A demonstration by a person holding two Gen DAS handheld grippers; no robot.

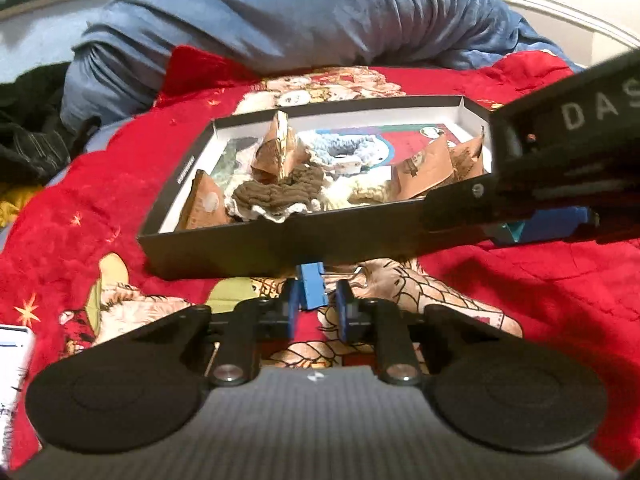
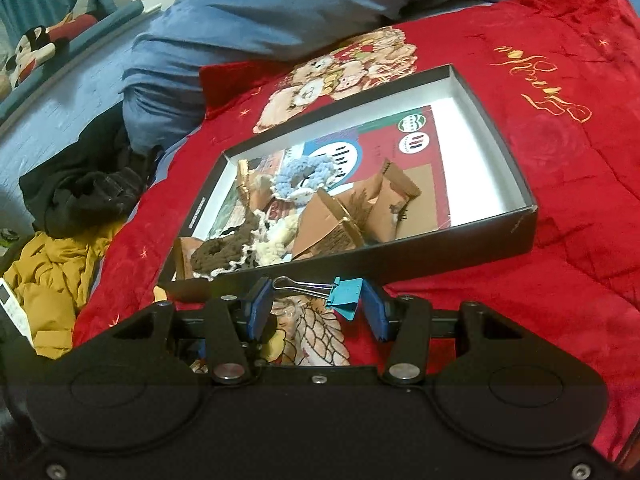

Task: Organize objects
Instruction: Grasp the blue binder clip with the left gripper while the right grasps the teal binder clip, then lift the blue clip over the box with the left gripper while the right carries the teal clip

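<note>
R gripper (image 2: 316, 304) grips binder clip (image 2: 344, 296); clip's body partly hidden.

My right gripper (image 2: 318, 307) has a teal-blue metal binder clip (image 2: 345, 295) sideways between its blue pads (image 2: 376, 312), with the clip's silver wire handles (image 2: 291, 282) poking toward the left pad and its body against the right one. Just past it sits a shallow black cardboard box with a white inside (image 2: 516, 168), on a red plush blanket printed with teddy bears (image 2: 560, 240). Inside the box: a brown crocheted ring (image 2: 218, 254), a light blue crocheted ring (image 2: 298, 174), some cream yarn bits (image 2: 276, 246) and brown paper packets (image 2: 340, 220). Off to the left there's mustard-yellow cloth (image 2: 52, 280) and black clothing (image 2: 88, 196), with a rumpled blue duvet (image 2: 280, 8) behind the box.
</note>
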